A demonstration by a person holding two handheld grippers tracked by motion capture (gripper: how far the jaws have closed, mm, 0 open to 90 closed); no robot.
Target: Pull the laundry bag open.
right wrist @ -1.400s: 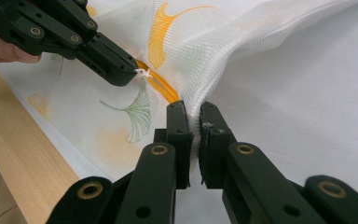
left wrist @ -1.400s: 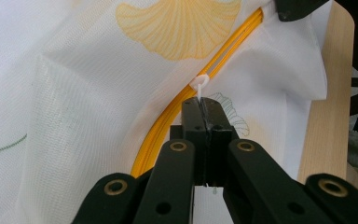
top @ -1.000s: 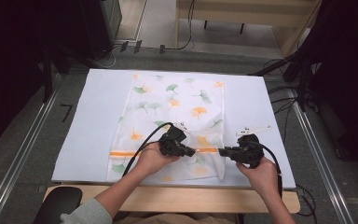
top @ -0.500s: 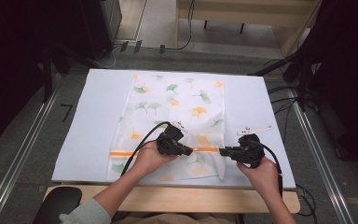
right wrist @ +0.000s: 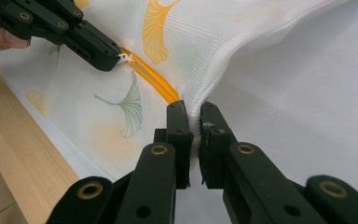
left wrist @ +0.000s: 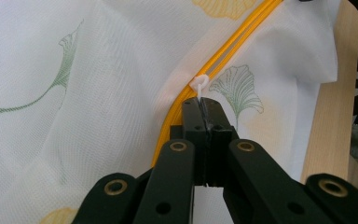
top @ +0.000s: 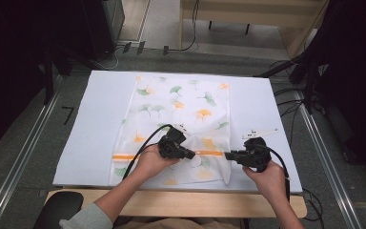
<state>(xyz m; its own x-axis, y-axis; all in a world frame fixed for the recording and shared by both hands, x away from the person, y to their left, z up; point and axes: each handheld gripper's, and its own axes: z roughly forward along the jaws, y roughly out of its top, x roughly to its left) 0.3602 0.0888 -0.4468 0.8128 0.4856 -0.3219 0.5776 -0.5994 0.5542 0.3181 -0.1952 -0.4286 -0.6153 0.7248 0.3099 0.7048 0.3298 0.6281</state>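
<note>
Your left gripper (left wrist: 204, 109) has its jaws pinched tight on the white zipper pull (left wrist: 199, 84) of the mesh bag (top: 181, 124). Right gripper (right wrist: 194, 122) jaws are clamped on the bag's right edge. Nothing's budged since a second ago.

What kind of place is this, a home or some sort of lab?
Most likely a lab or recording workspace, not a home. The mesh laundry bag lies on a white sheet over a plain wooden table, metal rails run along the floor beside it, and loose cables trail across grey carpet.

Place: I work in a lab.
Signs: cables (top: 290, 102) at 2 o'clock; metal rail (top: 24, 160) at 9.
</note>
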